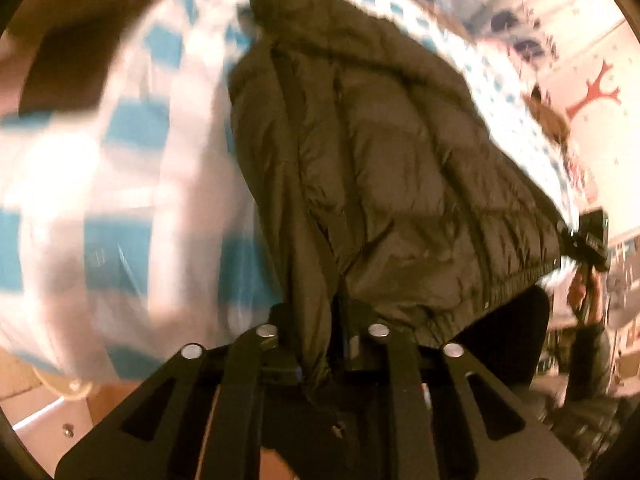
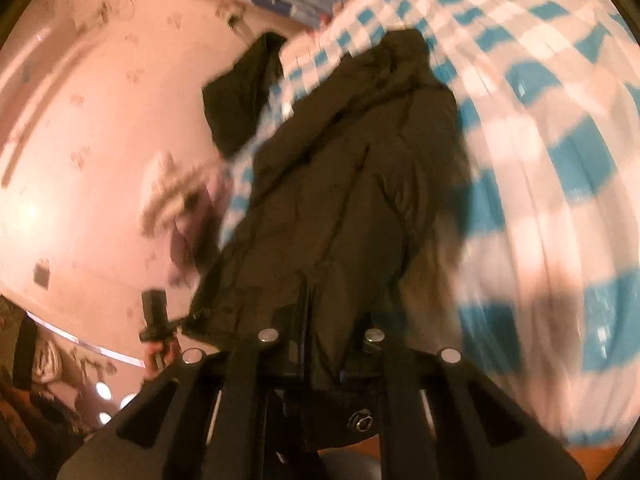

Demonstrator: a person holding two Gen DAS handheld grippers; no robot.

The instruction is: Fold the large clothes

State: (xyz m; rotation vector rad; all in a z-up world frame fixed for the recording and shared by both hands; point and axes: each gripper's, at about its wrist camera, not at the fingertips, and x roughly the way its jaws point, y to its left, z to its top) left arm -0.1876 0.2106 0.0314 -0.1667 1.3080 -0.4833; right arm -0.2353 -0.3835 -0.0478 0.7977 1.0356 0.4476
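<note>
Both grippers are clamped on the hem of a dark quilted jacket (image 1: 392, 152). From the left wrist view, the left gripper (image 1: 324, 344) has its fingers drawn close together with a bunched fold of the hem pinched between them, and the fabric runs up and away from the jaws. The right gripper (image 1: 588, 240) shows small at the far right of that view, gripping the other hem corner. From the right wrist view, the right gripper's fingers are likewise narrow around a gathered strip of the jacket, and the left gripper shows low on the left at the hem's other corner. The jacket lies lengthwise over a blue-and-white checked cloth (image 1: 132, 128), its collar end farthest from both cameras, its hem end raised off the cloth by the two grips. One sleeve (image 2: 240, 92) hangs off the cloth's edge on the left of the right view. Both views are motion-blurred.
</note>
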